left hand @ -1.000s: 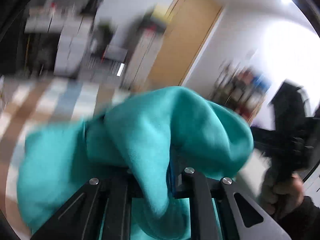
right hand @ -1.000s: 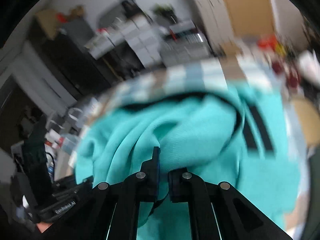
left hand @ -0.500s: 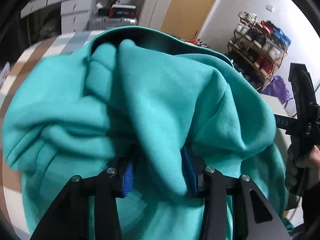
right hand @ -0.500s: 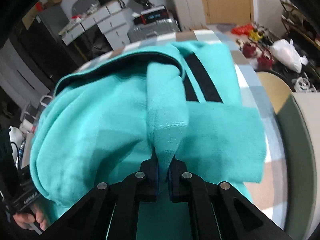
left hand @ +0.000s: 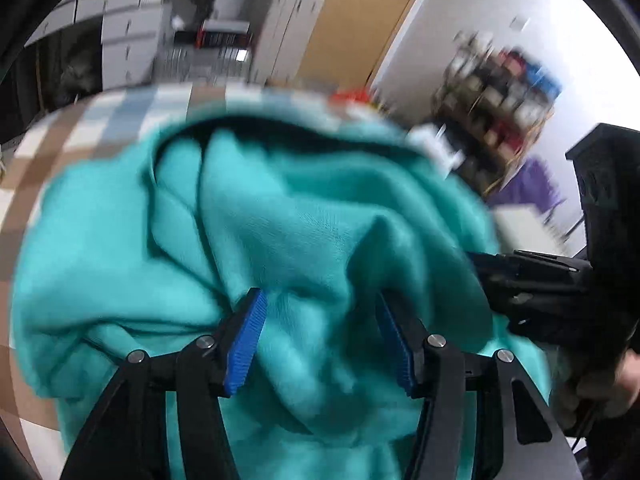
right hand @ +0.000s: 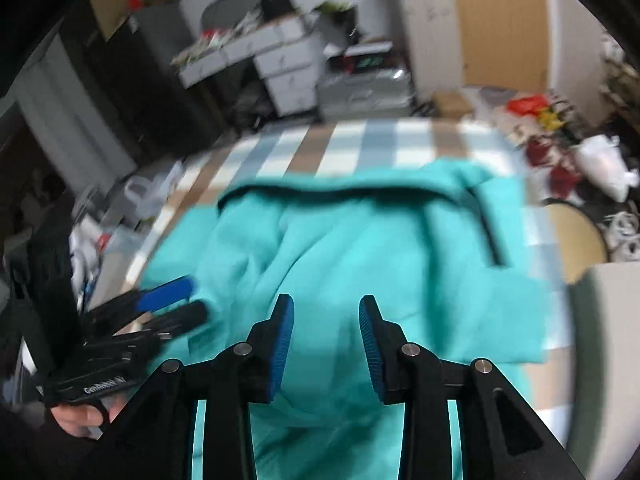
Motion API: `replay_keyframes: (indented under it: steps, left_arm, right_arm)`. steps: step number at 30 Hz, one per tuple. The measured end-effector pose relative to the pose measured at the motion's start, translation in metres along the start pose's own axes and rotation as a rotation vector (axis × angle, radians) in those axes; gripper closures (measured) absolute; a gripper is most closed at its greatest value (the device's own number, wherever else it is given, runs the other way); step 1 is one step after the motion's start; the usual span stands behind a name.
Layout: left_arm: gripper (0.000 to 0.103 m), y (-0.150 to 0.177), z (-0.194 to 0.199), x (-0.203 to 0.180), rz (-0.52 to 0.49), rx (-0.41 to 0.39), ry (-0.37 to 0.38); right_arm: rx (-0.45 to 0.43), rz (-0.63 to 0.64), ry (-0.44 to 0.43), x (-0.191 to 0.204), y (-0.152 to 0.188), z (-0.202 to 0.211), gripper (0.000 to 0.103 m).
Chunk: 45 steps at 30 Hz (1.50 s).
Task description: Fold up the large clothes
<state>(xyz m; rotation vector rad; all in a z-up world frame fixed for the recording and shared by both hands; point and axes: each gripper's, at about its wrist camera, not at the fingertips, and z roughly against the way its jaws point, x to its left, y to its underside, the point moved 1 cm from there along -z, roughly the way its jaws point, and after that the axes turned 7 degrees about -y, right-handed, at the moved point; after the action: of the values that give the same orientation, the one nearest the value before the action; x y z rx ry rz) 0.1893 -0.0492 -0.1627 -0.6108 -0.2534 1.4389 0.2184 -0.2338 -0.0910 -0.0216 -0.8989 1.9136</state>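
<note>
A large teal sweatshirt (left hand: 304, 232) with a dark neck edge lies bunched on a checked table (left hand: 116, 116). My left gripper (left hand: 320, 312) is open just above the cloth, its blue pads apart with a ridge of cloth between them. My right gripper (right hand: 326, 316) is open above the sweatshirt (right hand: 360, 248), holding nothing. The left gripper also shows at the left of the right wrist view (right hand: 176, 304). The right gripper shows at the right of the left wrist view (left hand: 532, 276). Both views are motion-blurred.
The checked tablecloth (right hand: 360, 140) extends beyond the sweatshirt. White drawers (right hand: 288, 64), a suitcase (right hand: 364, 84) and a wooden door (left hand: 352, 20) stand behind. A shoe rack (left hand: 500, 92) is at the right. A round stool (right hand: 576, 236) and a white surface (right hand: 608, 320) flank the table's right.
Both grippers have let go of the sweatshirt and opened. The cloth has dropped onto the table and both grippers have drawn back from it.
</note>
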Motion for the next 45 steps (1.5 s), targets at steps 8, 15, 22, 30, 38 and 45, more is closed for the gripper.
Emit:
replay_keyframes:
  steps: [8,15,22,30,38,45]
  left_arm:
    - [0.041,0.005,-0.007,0.003,-0.085,0.035,-0.091]
    - [0.037,0.013,-0.011,-0.001,-0.054,0.056,-0.112]
    - [0.037,0.012,-0.009,0.001,-0.058,0.048,-0.099]
    - [0.036,0.012,-0.007,0.0,-0.071,0.045,-0.094]
    - [0.036,0.012,-0.006,-0.001,-0.065,0.046,-0.091]
    - [0.036,0.01,0.005,0.009,-0.047,0.058,-0.055]
  right_arm:
    - [0.118,0.072,0.014,-0.008,0.006,-0.029,0.076]
    - [-0.128,0.092,0.117,-0.026,-0.072,0.023,0.054]
    - [-0.083,-0.028,0.167,-0.057,-0.113,-0.027,0.063]
    - [0.064,-0.011,0.225,-0.067,-0.067,-0.068,0.071]
    - [0.115,0.01,0.209,-0.057,-0.074,-0.056,0.069]
    - [-0.022,-0.043,0.009,-0.023,-0.127,-0.034,0.069]
